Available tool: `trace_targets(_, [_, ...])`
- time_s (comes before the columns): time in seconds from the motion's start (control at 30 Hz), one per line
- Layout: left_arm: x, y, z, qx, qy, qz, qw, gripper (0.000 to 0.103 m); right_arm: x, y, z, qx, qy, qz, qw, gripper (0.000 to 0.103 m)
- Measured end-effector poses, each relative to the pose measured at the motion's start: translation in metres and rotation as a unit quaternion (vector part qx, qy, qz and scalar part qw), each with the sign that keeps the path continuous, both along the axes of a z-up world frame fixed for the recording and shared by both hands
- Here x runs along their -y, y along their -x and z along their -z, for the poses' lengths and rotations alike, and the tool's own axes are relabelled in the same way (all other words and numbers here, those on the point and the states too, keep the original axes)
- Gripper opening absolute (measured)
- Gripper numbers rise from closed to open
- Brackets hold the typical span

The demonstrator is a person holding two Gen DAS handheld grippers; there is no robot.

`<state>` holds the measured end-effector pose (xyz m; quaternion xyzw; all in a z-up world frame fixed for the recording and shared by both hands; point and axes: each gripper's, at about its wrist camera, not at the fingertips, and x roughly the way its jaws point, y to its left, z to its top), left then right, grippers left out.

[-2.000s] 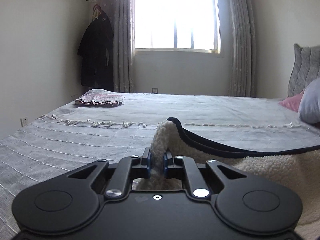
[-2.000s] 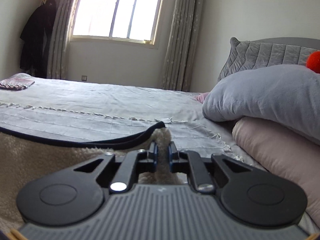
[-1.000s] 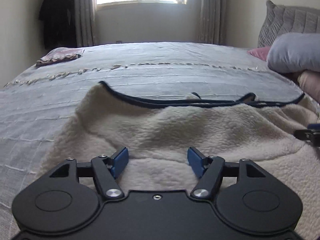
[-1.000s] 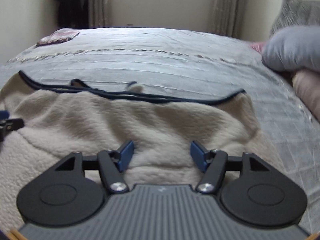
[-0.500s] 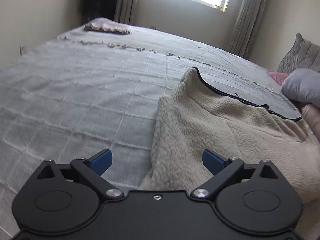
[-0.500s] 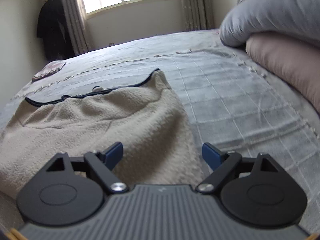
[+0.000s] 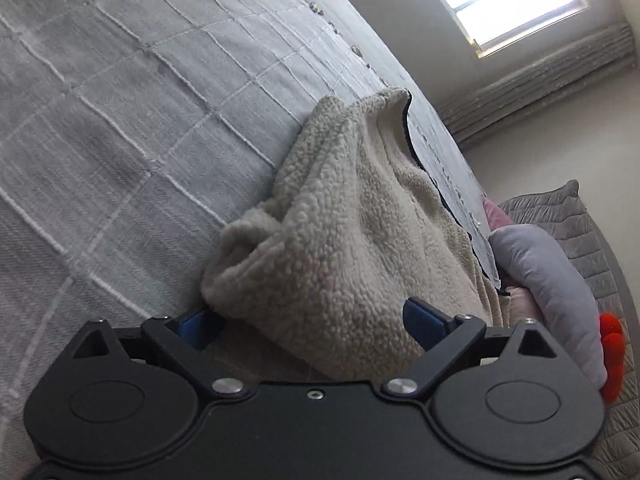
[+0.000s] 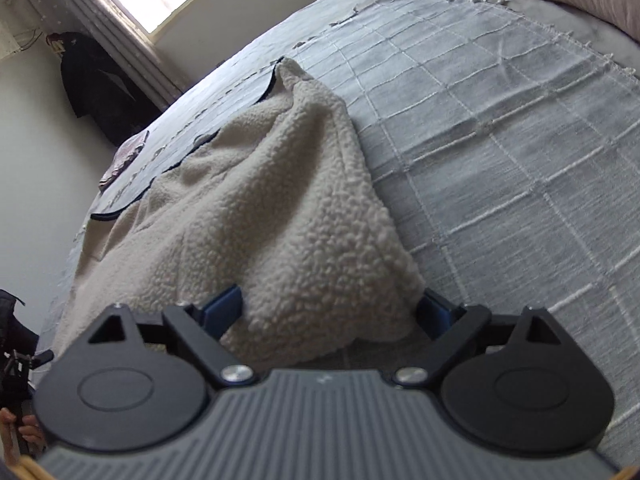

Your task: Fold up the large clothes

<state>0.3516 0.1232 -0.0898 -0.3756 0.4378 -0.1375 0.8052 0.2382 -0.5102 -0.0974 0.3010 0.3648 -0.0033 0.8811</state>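
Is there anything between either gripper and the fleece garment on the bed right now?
Nothing visible. The fleece garment already lies between the wide-apart fingers of the left gripper; the right gripper, jaws opening, straddles its other end. Only grey bedspread surrounds it.

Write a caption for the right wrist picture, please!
Open right gripper straddling a corner of the fluffy cream garment on the grey bedspread.

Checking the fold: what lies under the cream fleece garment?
The cream fleece garment lies on the grey checked bedspread, visible all round it. Whatever sits between its layers is covered.
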Motion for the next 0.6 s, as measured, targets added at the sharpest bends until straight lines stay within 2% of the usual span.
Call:
trace_targets(0.07, [0.011,-0.004,0.002,0.015,-0.002,-0.024,0.9996,0.095,-0.001,-0.009,0.005,0.009,-0.013,0.021,1.000,0.092])
trace_targets(0.1, [0.016,-0.006,0.003,0.024,-0.006,-0.033,0.9991,0.094,0.000,-0.012,0.007,0.014,-0.021,0.033,0.999,0.089])
trace_targets(0.13, [0.021,-0.006,0.003,0.034,-0.013,-0.047,0.9982,0.092,0.001,-0.014,0.008,0.020,-0.026,0.046,0.998,0.082])
trace_targets(0.17, [0.027,-0.005,0.003,0.044,-0.025,-0.063,0.9967,0.083,0.002,-0.017,0.010,0.026,-0.033,0.059,0.997,0.079])
trace_targets(0.2, [0.033,-0.006,0.003,0.054,-0.042,-0.079,0.9946,0.067,0.004,-0.017,0.012,0.032,-0.039,0.075,0.996,0.067])
trace_targets(0.23, [0.036,-0.006,0.004,0.055,-0.050,-0.090,0.9932,0.062,0.006,-0.016,0.013,0.034,-0.046,0.086,0.995,0.057])
trace_targets(0.3, [0.036,-0.005,0.004,0.050,-0.041,-0.108,0.9921,0.045,0.006,-0.012,0.010,0.034,-0.054,0.099,0.993,0.045])
trace_targets(0.33, [0.038,-0.004,-0.001,0.049,-0.045,-0.110,0.9916,0.042,0.004,-0.009,0.005,0.035,-0.047,0.099,0.993,0.041])
trace_targets(0.4, [0.041,0.003,-0.018,0.061,-0.063,-0.107,0.9903,0.035,-0.002,-0.001,-0.012,0.040,-0.030,0.096,0.994,0.038])
trace_targets(0.47, [0.038,0.009,-0.035,0.068,-0.068,-0.102,0.9901,0.034,-0.005,0.006,-0.029,0.044,-0.026,0.092,0.994,0.037])
trace_targets(0.6, [0.011,0.032,-0.059,0.041,-0.071,-0.084,0.9930,0.034,-0.016,0.026,-0.059,0.033,-0.005,0.069,0.997,0.037])
